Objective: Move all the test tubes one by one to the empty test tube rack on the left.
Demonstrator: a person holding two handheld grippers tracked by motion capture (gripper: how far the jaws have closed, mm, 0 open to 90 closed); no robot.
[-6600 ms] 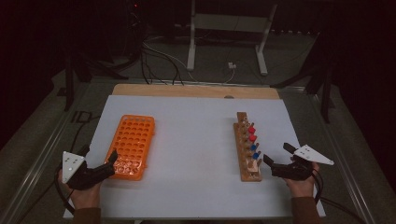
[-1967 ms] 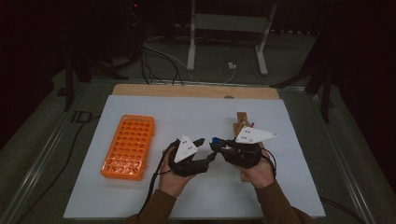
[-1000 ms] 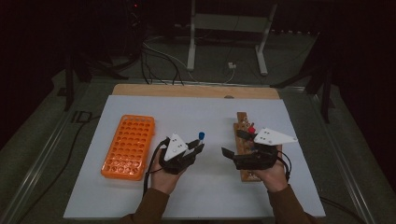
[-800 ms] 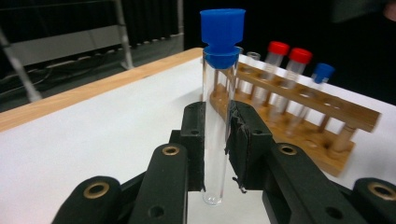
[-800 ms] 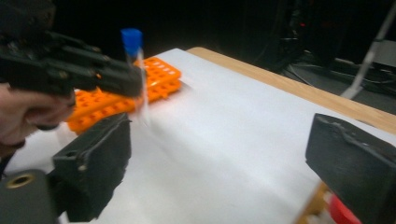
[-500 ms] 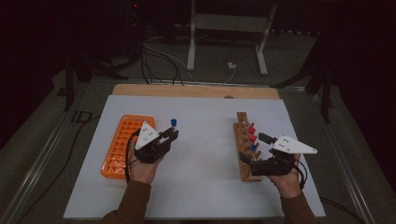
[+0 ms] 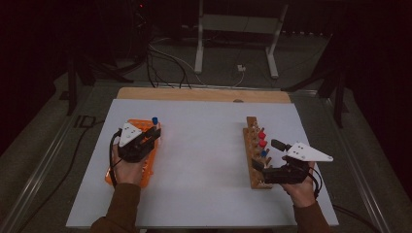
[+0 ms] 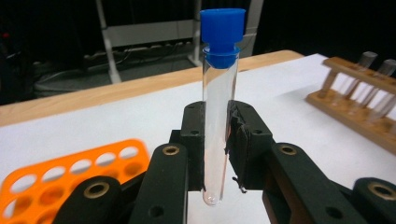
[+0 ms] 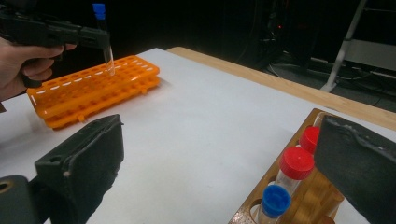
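Clear glass test tube [image 8: 218,126], blue cap up, stands upright, pinched between the jaws of the left gripper [image 8: 215,144]. The right gripper view shows the tube's rounded tip hanging just above the orange rack [image 9: 93,88]; the high view places that rack near the left edge of the white worktop [image 7: 204,160]. Right gripper [image 9: 219,158]: jaws wide apart, holding nothing, beside the wooden rack [image 9: 299,196] carrying red-capped tubes [image 9: 294,165] and a blue-capped tube [image 9: 273,203], toward the worktop's right edge.
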